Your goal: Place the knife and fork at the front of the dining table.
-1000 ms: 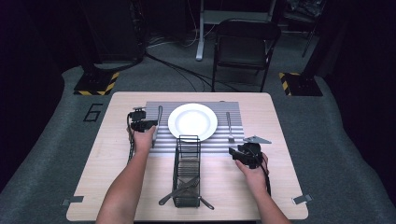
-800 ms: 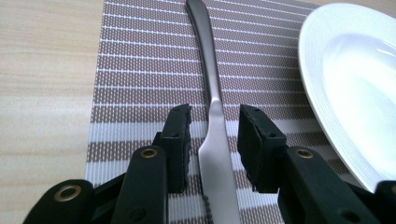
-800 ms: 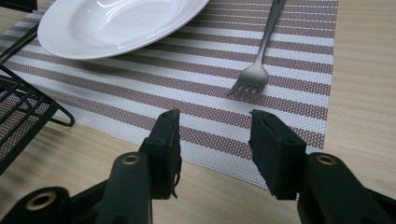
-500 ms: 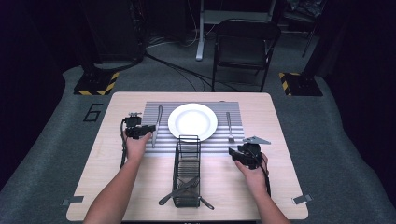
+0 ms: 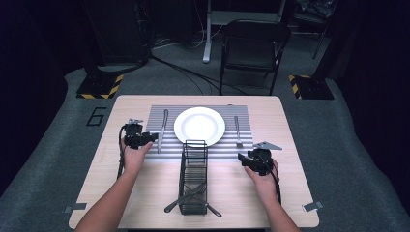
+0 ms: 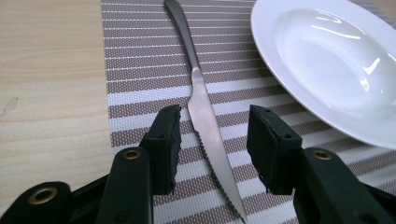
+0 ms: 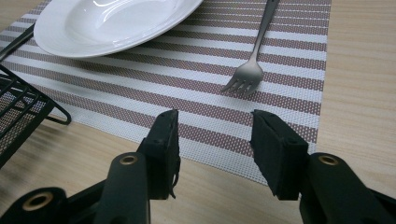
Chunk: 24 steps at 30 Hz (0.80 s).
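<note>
A steel knife (image 5: 162,129) lies on the striped placemat (image 5: 203,150), left of the white plate (image 5: 199,125). My left gripper (image 5: 153,137) hovers low over the blade end. Its jaws have just been opening. In the left gripper view the knife (image 6: 203,102) runs between the left gripper's (image 6: 215,123) pads, which stand apart from it. A fork (image 5: 238,131) lies on the mat right of the plate. My right gripper (image 5: 241,157) is open near the mat's front right corner. In the right gripper view the fork (image 7: 254,65) lies ahead of the empty right gripper (image 7: 215,126).
A black wire rack (image 5: 194,176) stands at the table's front middle with loose cutlery (image 5: 186,195) lying in it; its corner (image 7: 18,112) is seen in the right gripper view. The plate (image 6: 327,60) (image 7: 112,21) is close to both grippers. A folding chair (image 5: 254,46) stands beyond the table.
My left gripper has drawn back toward the person and a little left along the knife, and its jaws stand wider. The knife stays on the mat. The right gripper has kept still.
</note>
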Motion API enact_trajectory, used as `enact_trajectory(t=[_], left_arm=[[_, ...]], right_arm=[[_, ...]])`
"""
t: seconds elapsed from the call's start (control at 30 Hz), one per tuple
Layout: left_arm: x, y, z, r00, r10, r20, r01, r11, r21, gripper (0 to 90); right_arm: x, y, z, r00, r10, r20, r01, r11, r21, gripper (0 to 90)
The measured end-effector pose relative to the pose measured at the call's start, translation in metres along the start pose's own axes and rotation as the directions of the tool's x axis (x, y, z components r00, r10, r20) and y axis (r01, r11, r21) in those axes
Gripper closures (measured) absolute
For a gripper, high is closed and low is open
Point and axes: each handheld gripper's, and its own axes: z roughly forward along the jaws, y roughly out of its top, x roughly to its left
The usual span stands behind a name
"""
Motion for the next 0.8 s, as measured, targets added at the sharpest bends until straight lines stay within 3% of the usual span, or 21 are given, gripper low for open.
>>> enact_trajectory(t=[0.2,0.27,0.57,0.8], left_arm=[[-0.01,-0.003,-0.019,0.9969,0.078,0.011,-0.078,0.9969,-0.016,52.0],[-0.011,-0.005,-0.024,0.9961,0.086,0.018,-0.086,0.9961,-0.023,51.4],[-0.005,-0.025,-0.034,0.9959,0.08,0.043,-0.079,0.9968,-0.009,48.8],[0.005,-0.042,-0.04,0.9958,0.09,0.016,-0.09,0.9959,-0.002,44.8]], right_arm=[[0.002,0.002,0.001,1.0,-0.005,0.0,0.005,1.0,-0.005,51.4],[0.004,0.002,0.001,1.0,-0.006,-0.004,0.006,1.0,-0.007,51.3],[0.004,0.002,0.002,1.0,-0.005,-0.002,0.005,1.0,-0.001,50.7],[-0.001,0.001,0.004,0.9996,-0.022,0.017,0.022,1.0,0.006,43.1]])
